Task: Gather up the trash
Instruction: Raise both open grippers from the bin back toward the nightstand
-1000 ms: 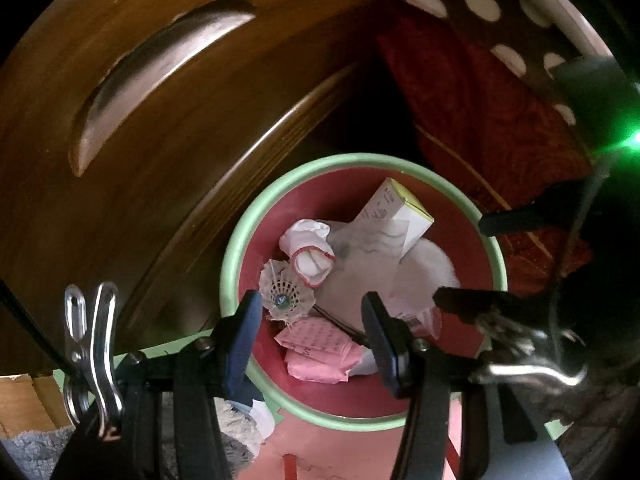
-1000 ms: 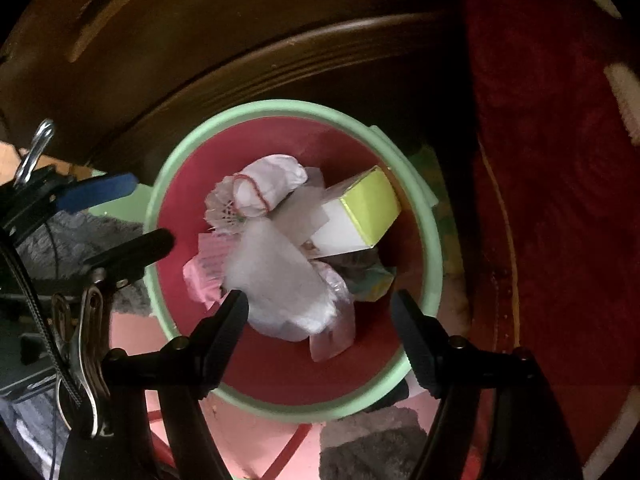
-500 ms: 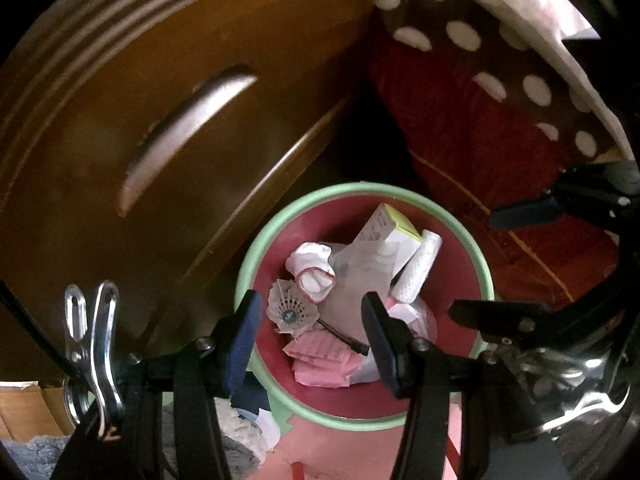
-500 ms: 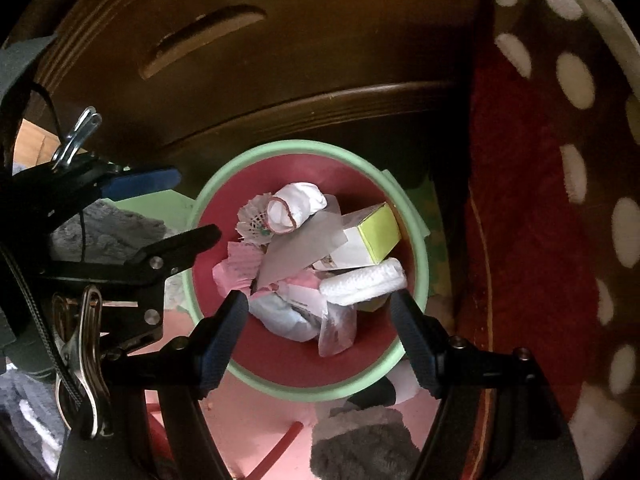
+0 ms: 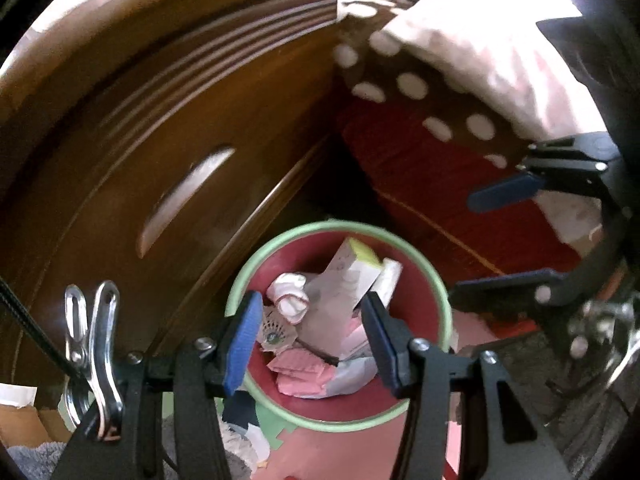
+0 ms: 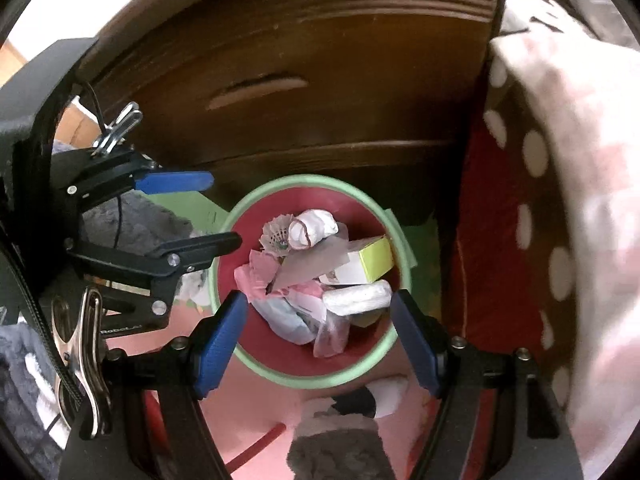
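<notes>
Both grippers hang above the trash bin [image 6: 394,236] — a red bin with a green rim, standing on the floor beside the wooden drawer front [image 6: 320,92]. The left gripper [image 5: 310,338] and the right gripper [image 6: 316,336] are spread apart, with nothing between the jaws. Inside the bin lie a shuttlecock [image 6: 276,236], a yellow-ended box [image 6: 366,266], pink paper [image 5: 300,372] and a white roll [image 6: 358,300].

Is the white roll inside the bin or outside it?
Inside: the white roll lies on the other trash within the bin's green rim, beside the yellow-ended box.
</notes>
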{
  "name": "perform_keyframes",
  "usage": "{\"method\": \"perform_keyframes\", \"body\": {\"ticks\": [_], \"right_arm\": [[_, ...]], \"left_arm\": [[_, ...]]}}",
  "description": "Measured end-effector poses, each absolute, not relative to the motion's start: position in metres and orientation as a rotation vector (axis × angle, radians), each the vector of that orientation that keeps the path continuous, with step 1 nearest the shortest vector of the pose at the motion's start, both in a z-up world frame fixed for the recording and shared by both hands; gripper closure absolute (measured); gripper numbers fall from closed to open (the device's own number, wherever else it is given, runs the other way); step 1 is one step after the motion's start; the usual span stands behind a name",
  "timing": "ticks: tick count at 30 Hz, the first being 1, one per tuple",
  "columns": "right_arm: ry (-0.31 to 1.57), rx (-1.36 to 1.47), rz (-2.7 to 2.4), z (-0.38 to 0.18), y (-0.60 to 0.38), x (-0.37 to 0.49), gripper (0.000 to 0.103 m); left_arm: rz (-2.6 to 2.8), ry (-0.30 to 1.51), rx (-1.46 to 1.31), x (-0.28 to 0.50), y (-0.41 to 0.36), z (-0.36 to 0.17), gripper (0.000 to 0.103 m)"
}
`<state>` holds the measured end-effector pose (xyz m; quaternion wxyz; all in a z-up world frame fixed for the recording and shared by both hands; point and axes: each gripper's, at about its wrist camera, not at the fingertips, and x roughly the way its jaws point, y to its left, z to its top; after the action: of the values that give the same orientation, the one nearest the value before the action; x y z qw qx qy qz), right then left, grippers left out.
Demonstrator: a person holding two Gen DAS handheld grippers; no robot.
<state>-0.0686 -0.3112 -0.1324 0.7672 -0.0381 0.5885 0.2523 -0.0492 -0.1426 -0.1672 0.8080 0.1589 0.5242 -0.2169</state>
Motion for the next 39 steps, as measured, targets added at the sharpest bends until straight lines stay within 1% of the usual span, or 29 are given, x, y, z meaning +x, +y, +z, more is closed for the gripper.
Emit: {"method": "perform_keyframes", "body": {"ticks": [3,10,15,19,26,33,39], "right_arm": [[1.243,-0.056,0.581,-0.123,-0.32,-0.068,0.028],[1.13,-0.098,0.67,-0.088,-0.33,-0.074,0.028],[0.943,-0.028,0.835,-0.038,-0.343,-0.08,0.028],[0.838,0.049,0.888,-0.015,-0.346,-0.072,0.027],[0.818,0.11,0.83,-0.003,-0.333,-0.043,0.027],[0.711,0.229,0.793,0.021,-0.323,-0.023,0.026],[0.657,0.275,0.716,0.027,-0.314,-0.001,0.026]], "left_arm": [[-0.495,1.074,0.324,-0.054,-0.144,-0.152,0.049],[-0.551,0.983,0.252,-0.057,-0.142,-0.112,0.049],[-0.576,0.925,0.211,-0.059,-0.142,-0.079,0.049],[-0.546,0.851,0.184,-0.06,-0.141,-0.054,0.049],[-0.483,0.77,0.112,-0.052,-0.126,-0.024,0.049],[-0.389,0.707,0.057,-0.039,-0.105,0.001,0.048],[-0.335,0.676,0.041,-0.032,-0.088,0.01,0.048]]}}
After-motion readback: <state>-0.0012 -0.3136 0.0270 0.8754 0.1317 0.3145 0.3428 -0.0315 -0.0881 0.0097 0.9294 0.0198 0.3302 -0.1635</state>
